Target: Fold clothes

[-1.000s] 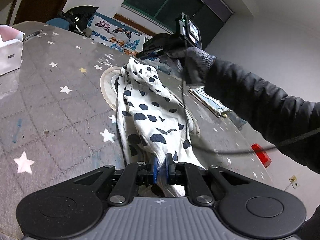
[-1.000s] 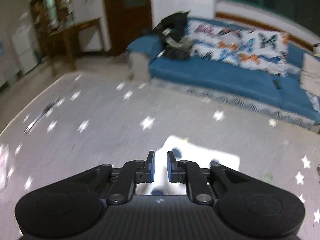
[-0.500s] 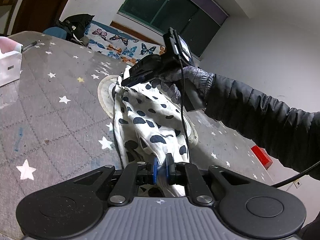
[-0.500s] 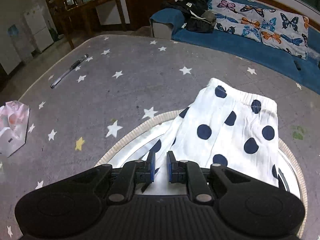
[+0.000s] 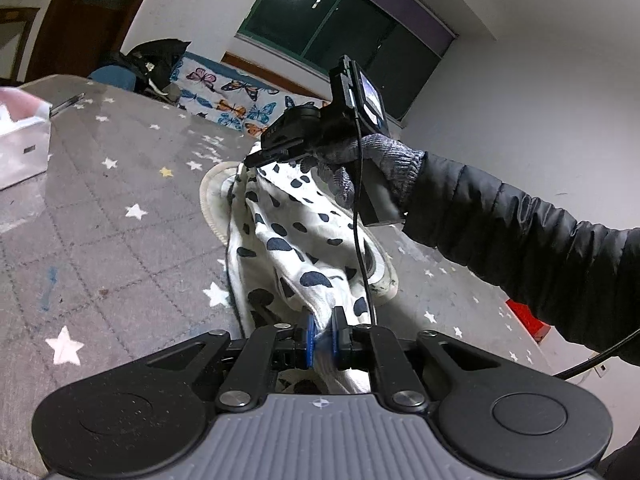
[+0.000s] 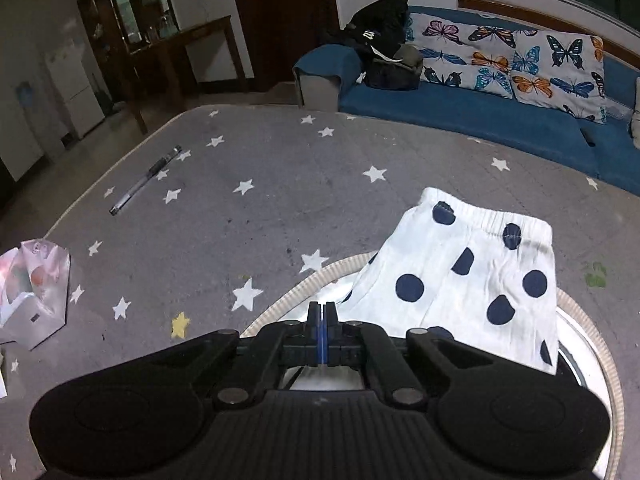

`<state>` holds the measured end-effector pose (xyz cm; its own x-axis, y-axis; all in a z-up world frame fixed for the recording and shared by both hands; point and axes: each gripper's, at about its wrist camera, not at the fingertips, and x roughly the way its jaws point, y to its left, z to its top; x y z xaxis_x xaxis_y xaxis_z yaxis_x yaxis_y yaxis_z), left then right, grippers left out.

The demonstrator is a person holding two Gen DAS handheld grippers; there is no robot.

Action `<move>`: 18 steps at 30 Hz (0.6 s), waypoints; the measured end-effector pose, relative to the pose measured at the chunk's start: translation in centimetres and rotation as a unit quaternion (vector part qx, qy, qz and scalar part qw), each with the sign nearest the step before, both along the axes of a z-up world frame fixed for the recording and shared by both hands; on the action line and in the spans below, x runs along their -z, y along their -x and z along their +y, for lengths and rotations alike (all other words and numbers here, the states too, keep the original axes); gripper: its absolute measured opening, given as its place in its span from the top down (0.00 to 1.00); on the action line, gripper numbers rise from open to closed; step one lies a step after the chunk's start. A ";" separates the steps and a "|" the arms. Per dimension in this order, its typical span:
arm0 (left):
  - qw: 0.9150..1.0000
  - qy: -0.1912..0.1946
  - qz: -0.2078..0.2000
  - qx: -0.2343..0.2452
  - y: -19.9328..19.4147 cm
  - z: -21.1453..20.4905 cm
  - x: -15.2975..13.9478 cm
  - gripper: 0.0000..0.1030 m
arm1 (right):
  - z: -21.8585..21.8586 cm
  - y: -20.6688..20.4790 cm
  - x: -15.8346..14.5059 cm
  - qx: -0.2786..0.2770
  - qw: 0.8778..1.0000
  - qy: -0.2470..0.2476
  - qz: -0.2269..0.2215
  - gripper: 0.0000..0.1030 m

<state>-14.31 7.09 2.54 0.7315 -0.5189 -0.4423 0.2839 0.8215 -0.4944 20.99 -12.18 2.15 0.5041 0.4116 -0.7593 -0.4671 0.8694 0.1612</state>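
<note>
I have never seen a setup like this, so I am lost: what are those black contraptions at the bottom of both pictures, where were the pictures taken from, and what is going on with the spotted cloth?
There is no robot here. A person holds a hand tool with two pinching fingers in each hand, and each tool carries a wide-angle camera looking forward along its fingers. One picture comes from the left gripper, the other from the right gripper.

In the left view you can see the other tool held by the person's gloved hand. A white garment with dark blue polka dots lies partly over a round mat on a grey star-patterned surface. A pen and a tissue pack lie off to the side.

The left gripper is pinching one end of the garment. The right gripper is shut at the other end; whether it grips cloth is not clear.
</note>
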 end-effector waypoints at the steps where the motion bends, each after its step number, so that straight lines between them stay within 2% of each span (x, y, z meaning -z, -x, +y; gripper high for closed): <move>1: 1.000 -0.001 0.005 -0.002 -0.1 0.0 0.2 0.90 | 0.0 0.0 0.3 -0.001 1.000 -0.005 0.005 1.00; 7: 0.999 -0.015 0.025 -0.018 0.0 0.1 0.6 0.87 | 0.1 -0.2 2.0 -0.003 1.000 -0.016 0.023 0.99; 10: 0.999 -0.023 0.024 -0.020 0.3 0.1 0.4 0.85 | -0.4 0.3 1.2 -0.017 0.999 -0.029 0.024 0.95; 11: 0.999 -0.027 0.024 -0.020 0.4 0.1 0.3 0.83 | -0.7 0.6 0.5 -0.022 0.999 -0.029 0.019 0.95; 13: 0.999 -0.037 0.021 -0.025 0.6 0.3 0.1 0.65 | -1.6 1.5 -1.0 -0.029 0.999 -0.026 0.007 0.93; 18: 0.997 -0.064 0.002 -0.034 1.1 1.1 -0.8 0.59 | -5.6 4.0 -3.6 -0.033 0.999 -0.013 -0.017 0.93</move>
